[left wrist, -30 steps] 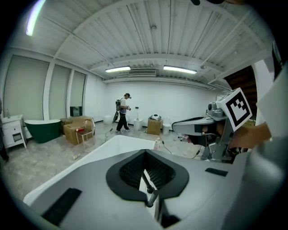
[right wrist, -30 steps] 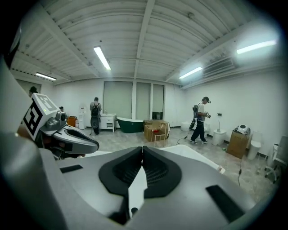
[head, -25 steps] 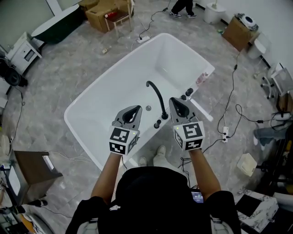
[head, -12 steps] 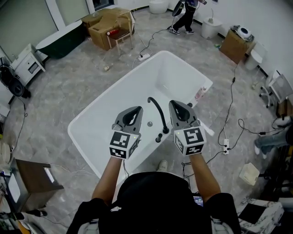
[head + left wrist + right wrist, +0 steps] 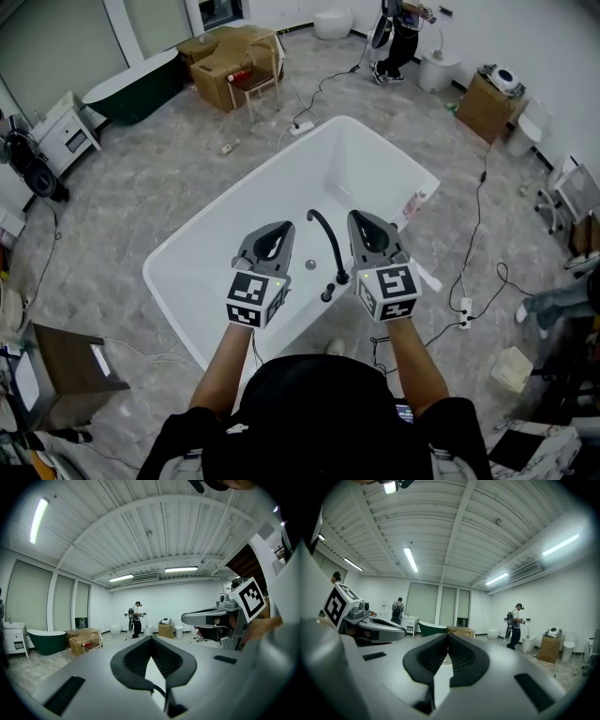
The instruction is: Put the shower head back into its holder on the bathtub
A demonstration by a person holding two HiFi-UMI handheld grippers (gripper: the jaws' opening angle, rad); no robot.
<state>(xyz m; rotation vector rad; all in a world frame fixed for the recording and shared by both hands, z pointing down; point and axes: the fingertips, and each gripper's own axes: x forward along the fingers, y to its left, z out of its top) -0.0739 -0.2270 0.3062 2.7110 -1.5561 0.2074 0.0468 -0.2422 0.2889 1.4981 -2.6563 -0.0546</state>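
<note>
**Head view, from above.** My left gripper (image 5: 284,227) and right gripper (image 5: 355,217) hang side by side at lower centre of the frame, above the near rim of the white bathtub (image 5: 236,195). Each claw is pressed together with nothing between its tips, as both gripper views show. The black spout (image 5: 323,234) arches between them, with a black knob (image 5: 328,293) by its foot. A slim white bar, probably the shower head (image 5: 428,278), lies on the rim just right of the right gripper. It is partly hidden, so I cannot tell whether it is seated.
</note>
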